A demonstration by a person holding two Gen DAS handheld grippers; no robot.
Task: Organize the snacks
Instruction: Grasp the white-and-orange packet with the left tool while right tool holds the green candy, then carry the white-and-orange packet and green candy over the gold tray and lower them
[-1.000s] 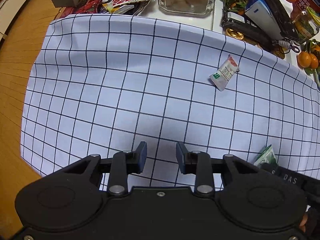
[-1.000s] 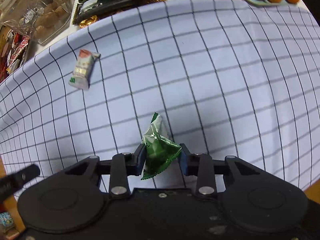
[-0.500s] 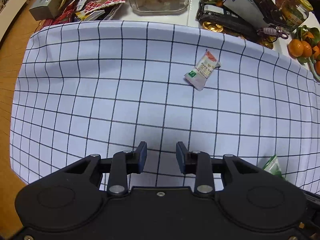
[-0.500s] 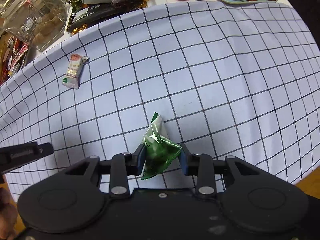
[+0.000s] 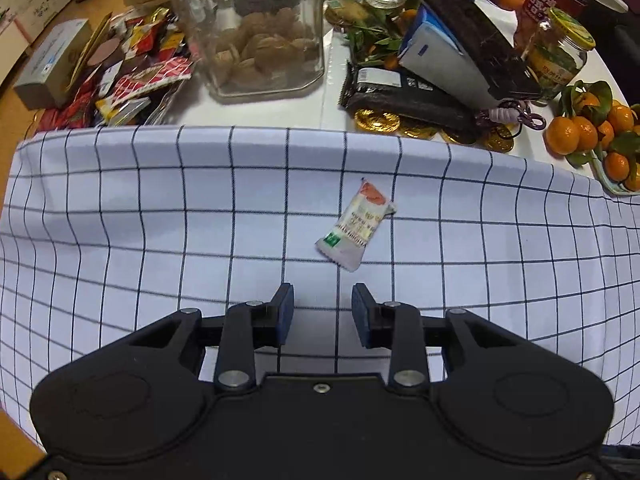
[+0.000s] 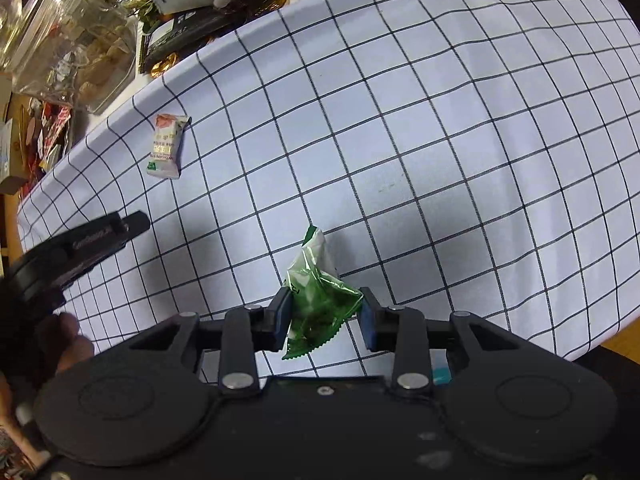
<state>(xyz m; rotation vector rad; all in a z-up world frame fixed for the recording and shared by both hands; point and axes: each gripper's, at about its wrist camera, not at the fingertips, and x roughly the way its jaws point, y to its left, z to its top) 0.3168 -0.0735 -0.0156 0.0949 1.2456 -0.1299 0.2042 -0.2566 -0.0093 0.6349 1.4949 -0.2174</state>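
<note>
A small white snack packet [image 5: 355, 227] with an orange top and a green mark lies on the checked cloth [image 5: 160, 208]. My left gripper [image 5: 322, 312] hovers just short of it, open, with nothing between its fingers. My right gripper [image 6: 324, 316] is shut on a crumpled green snack packet [image 6: 318, 300], held above the cloth [image 6: 440, 140]. In the right wrist view the white packet [image 6: 166, 147] lies far left, and the left gripper's body [image 6: 76, 252] shows at the left edge with a hand behind it.
Beyond the cloth's far edge stand a glass jar of biscuits [image 5: 256, 28], a heap of red snack wrappers [image 5: 132, 76], a grey box [image 5: 52, 60], gold coins [image 5: 380, 120], a dark packet [image 5: 404, 96], a lidded jar [image 5: 560, 56] and a tray of mandarins [image 5: 596, 136].
My left gripper has moved toward the white packet, which now lies just ahead of its fingertips. My right gripper has lifted slightly, still holding the green packet.
</note>
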